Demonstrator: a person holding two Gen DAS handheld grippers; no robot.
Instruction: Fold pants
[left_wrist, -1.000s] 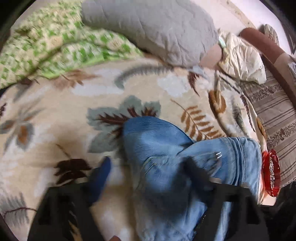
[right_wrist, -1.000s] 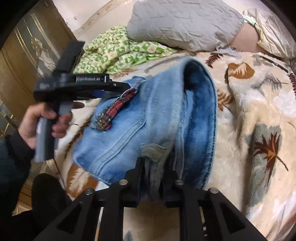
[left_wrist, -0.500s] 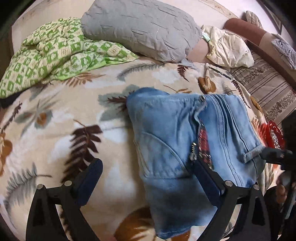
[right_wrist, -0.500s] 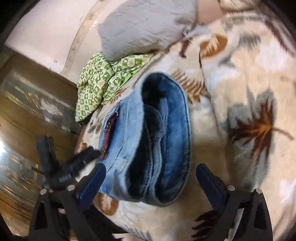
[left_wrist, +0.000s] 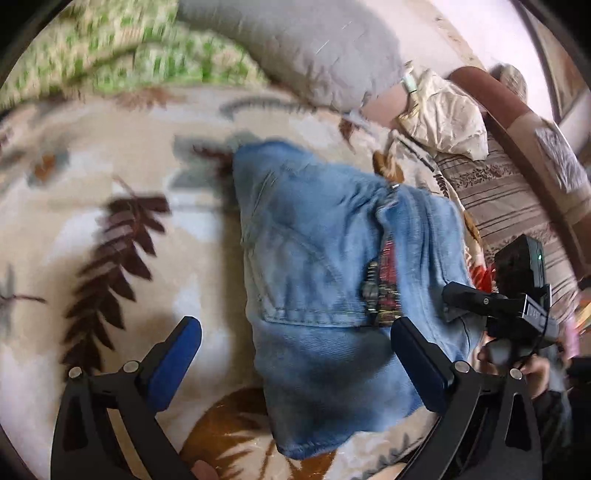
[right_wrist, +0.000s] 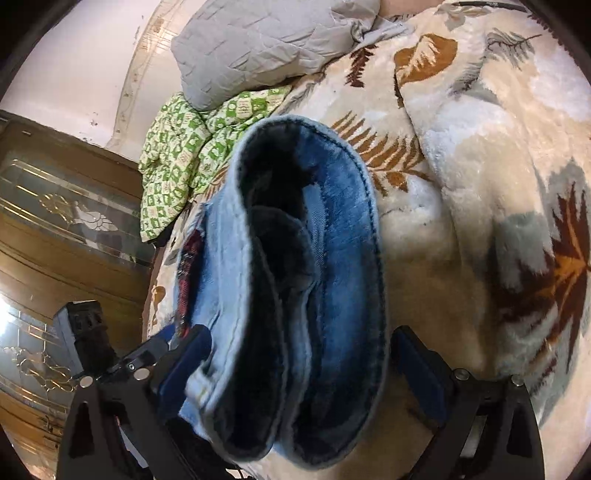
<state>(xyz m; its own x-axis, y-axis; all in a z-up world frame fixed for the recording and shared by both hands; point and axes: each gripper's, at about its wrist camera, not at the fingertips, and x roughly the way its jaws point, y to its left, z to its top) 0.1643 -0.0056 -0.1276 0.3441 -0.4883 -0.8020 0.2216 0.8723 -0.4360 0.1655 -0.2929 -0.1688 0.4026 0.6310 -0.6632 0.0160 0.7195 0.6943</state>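
While the folded pants (left_wrist: 332, 280) lie as a thick bundle on the leaf-patterned blanket (left_wrist: 110, 229) of the bed, both grippers stand open above them. In the left wrist view, the left gripper (left_wrist: 295, 354) has its blue fingers (left_wrist: 173, 362) spread wide; one is over the bare blanket and the other is over the near right part of the denim, and they press on nothing. Its jaws have just been opening further, with only the near end of the bundle lying below the gap between them. A red plaid patch (left_wrist: 384, 288) shows on the upper face of the pants, next to a pocket seam. In the right wrist view, the right gripper (right_wrist: 299, 373) looks along the open end of the bundle (right_wrist: 295, 277), where the dark blue inner layers are stacked. Its fingers (right_wrist: 184, 369) stand wide on both sides of this end; whether the pads touch the cloth I cannot tell, but they do not squeeze it. These jaws have just been opening too. The right gripper is also seen in the left wrist view (left_wrist: 461, 295), at the right edge of the pants, with a hand (left_wrist: 532, 373) below it. Behind the pants lie a grey quilted pillow (right_wrist: 266, 40) and a green checked cloth (right_wrist: 177, 155). A wooden cabinet with glass (right_wrist: 55, 221) stands beside the bed.
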